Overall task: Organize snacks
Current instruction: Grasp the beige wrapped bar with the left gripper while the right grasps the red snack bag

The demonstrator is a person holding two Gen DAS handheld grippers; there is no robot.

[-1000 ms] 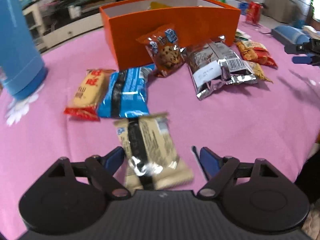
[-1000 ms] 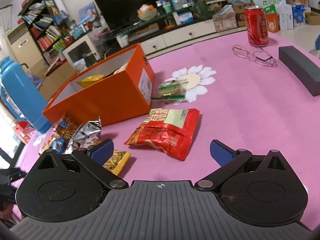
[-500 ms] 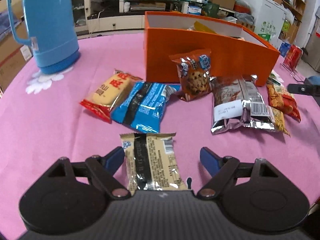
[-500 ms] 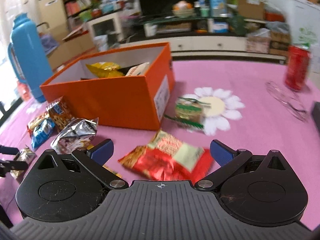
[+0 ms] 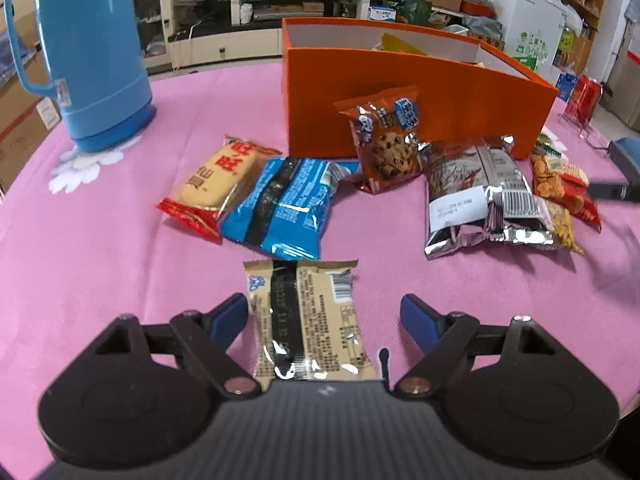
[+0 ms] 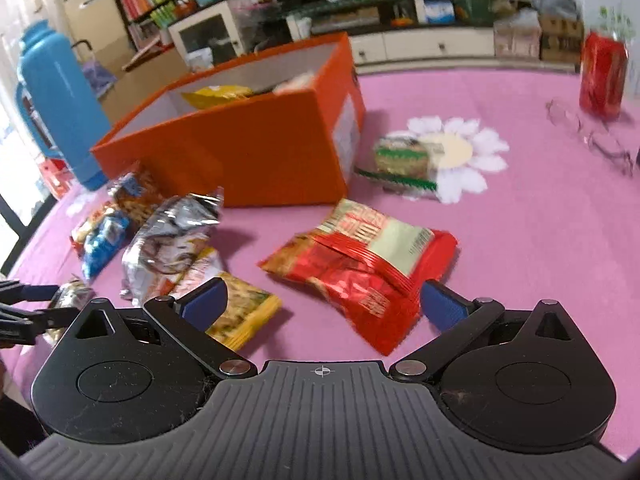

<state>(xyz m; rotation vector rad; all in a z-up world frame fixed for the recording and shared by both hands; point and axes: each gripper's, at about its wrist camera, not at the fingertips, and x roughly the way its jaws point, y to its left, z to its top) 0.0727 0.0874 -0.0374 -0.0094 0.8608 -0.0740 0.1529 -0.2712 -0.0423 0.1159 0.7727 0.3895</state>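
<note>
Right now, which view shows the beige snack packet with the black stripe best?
The left wrist view: the beige packet lies flat and sharp between the open jaws of the left hand-held gripper, its barcode and print visible. The right wrist view shows only a small blurred sliver of it at the left edge.

On the worktop (image 5: 100,280), the row of packets in front of the orange box (image 5: 460,100) crowds its near wall: the cookie bag (image 5: 386,140) leans on it, and the blue packet (image 5: 284,208) and silver bag (image 5: 476,196) lie just beside, so only a path from above is free, the box top being open. The thermos (image 5: 88,48) stands well apart at the left with bare cloth between it and the box. In the right wrist view the cloth right of the red bag (image 6: 360,268) lies bare out to the can (image 6: 602,76) and glasses (image 6: 592,136).
</note>
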